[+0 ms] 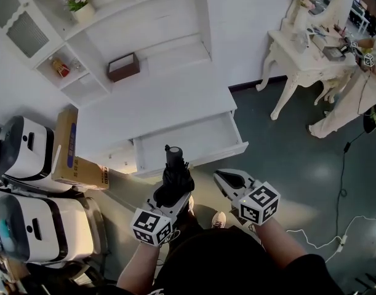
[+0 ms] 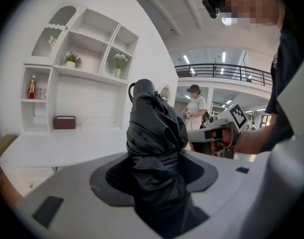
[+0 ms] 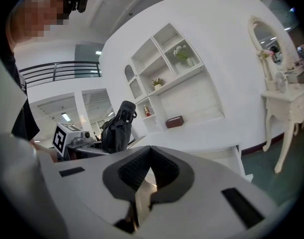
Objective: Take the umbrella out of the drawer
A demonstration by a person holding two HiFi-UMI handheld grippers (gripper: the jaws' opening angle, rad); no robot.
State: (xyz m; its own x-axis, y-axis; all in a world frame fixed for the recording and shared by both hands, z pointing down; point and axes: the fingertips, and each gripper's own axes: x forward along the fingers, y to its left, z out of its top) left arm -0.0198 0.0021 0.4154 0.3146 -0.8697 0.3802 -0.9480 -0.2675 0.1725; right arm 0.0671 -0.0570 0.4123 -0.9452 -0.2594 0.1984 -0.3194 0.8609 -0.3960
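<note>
The left tongs (image 1: 174, 190) grip the folded umbrella (image 1: 173, 168), held clear above the open drawer (image 1: 189, 140); the right tongs (image 1: 223, 178) are pinched together, empty. Removal looks done; next, carry it away steadily

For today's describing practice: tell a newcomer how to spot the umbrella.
Find the white shelf unit with its open drawer. Just in front of it, the left gripper clamps the umbrella in its jaws. It is the only black bundle of folded fabric there.
</note>
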